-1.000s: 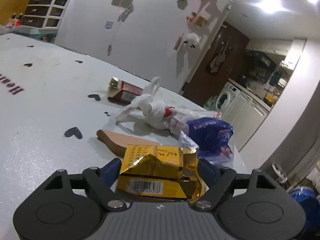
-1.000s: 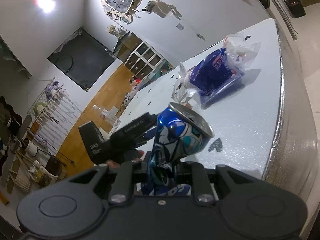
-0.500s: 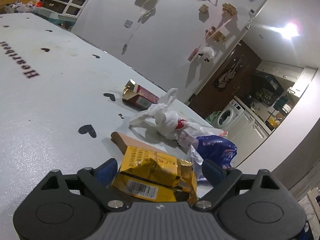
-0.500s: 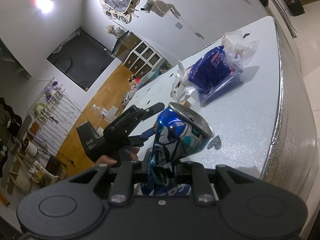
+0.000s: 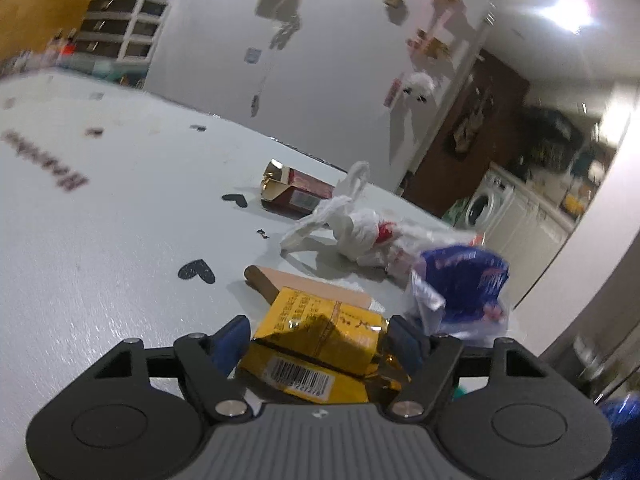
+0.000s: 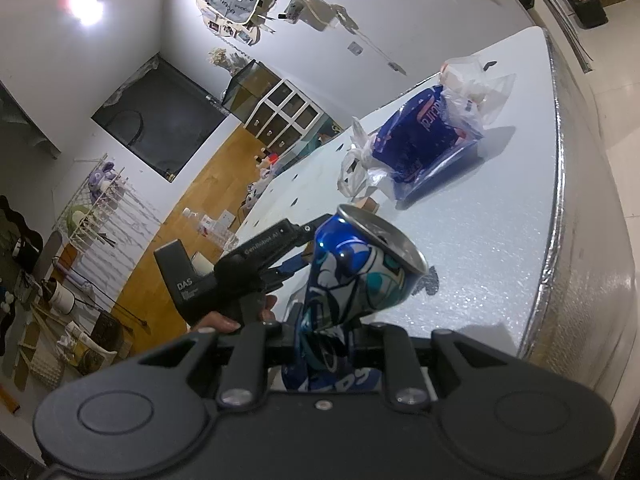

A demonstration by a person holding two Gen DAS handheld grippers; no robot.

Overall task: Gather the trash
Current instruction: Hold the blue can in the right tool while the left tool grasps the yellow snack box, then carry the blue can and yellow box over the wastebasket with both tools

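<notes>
- Left tongs point(image 5: 318, 336), low centre of the left wrist frame, are closed on a crumpled yellow carton point(image 5: 320, 340), barcode toward the camera, long axis running across between the fingers.
- Right tongs point(image 6: 332, 336) pinch a dented blue can point(image 6: 356, 280) by its crushed lower part, its open rim tilted to the upper right.
- Remaining litter lies ahead on the white desk point(image 5: 100, 240): a blue wrapper bag point(image 5: 464, 280) right of centre, a knotted white bag point(image 5: 352, 228) and a red box point(image 5: 296, 194) beyond, all nearer the left tongs.
- Both tongs look full; no bin is plainly visible.
</notes>
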